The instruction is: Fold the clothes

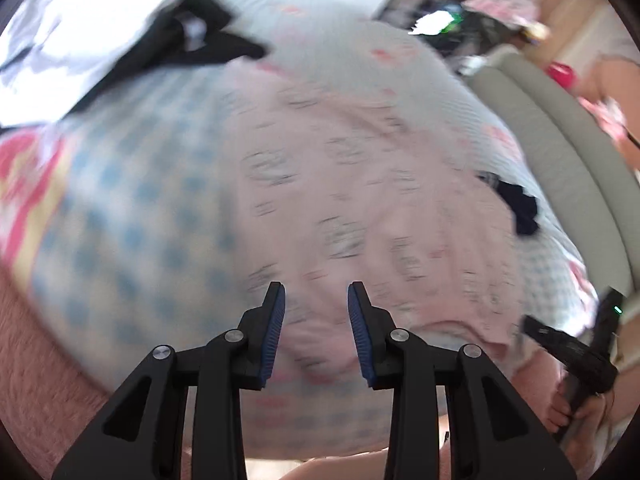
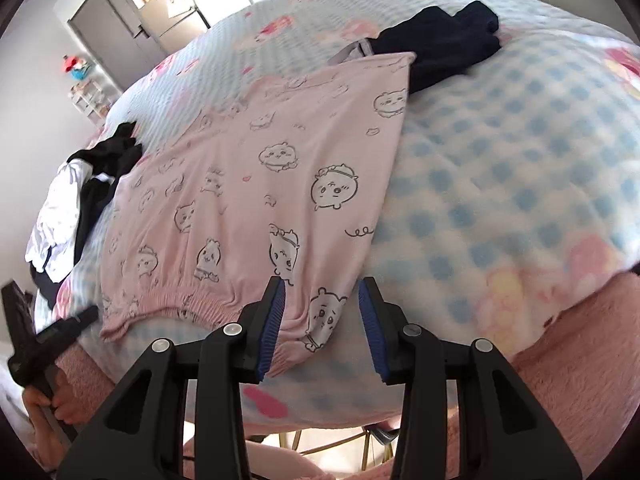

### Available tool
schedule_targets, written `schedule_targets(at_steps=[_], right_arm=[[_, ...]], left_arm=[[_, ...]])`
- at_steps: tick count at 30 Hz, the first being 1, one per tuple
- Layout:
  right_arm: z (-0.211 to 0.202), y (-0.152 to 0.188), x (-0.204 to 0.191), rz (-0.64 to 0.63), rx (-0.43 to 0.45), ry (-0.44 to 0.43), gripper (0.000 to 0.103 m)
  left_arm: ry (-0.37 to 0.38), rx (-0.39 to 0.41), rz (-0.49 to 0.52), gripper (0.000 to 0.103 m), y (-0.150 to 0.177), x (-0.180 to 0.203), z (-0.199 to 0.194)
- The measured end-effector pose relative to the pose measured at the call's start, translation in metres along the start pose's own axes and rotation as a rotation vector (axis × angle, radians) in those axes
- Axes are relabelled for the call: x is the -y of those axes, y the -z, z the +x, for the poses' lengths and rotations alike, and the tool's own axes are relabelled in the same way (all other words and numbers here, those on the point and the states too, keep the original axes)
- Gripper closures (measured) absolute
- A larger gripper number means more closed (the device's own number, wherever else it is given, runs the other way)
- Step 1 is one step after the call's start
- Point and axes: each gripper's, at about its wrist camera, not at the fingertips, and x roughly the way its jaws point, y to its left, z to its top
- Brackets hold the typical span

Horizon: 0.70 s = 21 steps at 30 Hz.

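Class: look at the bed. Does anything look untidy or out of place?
Yes. The pink printed garment lies flat, but a dark garment sits bunched at its far corner, and a black-and-white heap is crumpled along its other side. Neither looks folded.

A: Bare checked blanket [image 2: 500, 168] right of the pink pyjamas [image 2: 256, 184], free to pass.
B: Dark garment [image 2: 444, 48] blocks the far end; black-and-white pile [image 2: 76, 196] crowds the left.

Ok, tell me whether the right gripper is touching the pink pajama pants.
Cannot tell. In the right wrist view the right gripper stands open over the pink pajama pants waistband corner; whether the pads touch the fabric isn't plain.
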Motion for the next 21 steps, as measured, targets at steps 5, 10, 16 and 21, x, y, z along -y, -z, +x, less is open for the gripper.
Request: schedule_targets(at_steps=[5, 10, 16, 21], right_arm=[[0.034, 0.017, -0.011, -0.001, -0.123, -0.045, 0.063], [0.034, 0.029, -0.003, 0.005, -0.153, -0.014, 0.064], [0.01, 0.02, -0.005, -0.045, -0.076, 0.021, 0.062], [0.015, -0.001, -0.005, -0.067, -0.053, 0.035, 0.062]], left_arm=[[-0.043, -0.131, -0.003, 0.068, 0.003, -0.001, 0.038], [-0.075, -0.165, -0.025, 0.069, 0.021, -0.022, 0.026], [-0.02, -0.088, -0.015, 0.067, 0.01, -0.028, 0.004], [-0.042, -0.061, -0.134, 0.065, -0.014, -0.06, 0.018]])
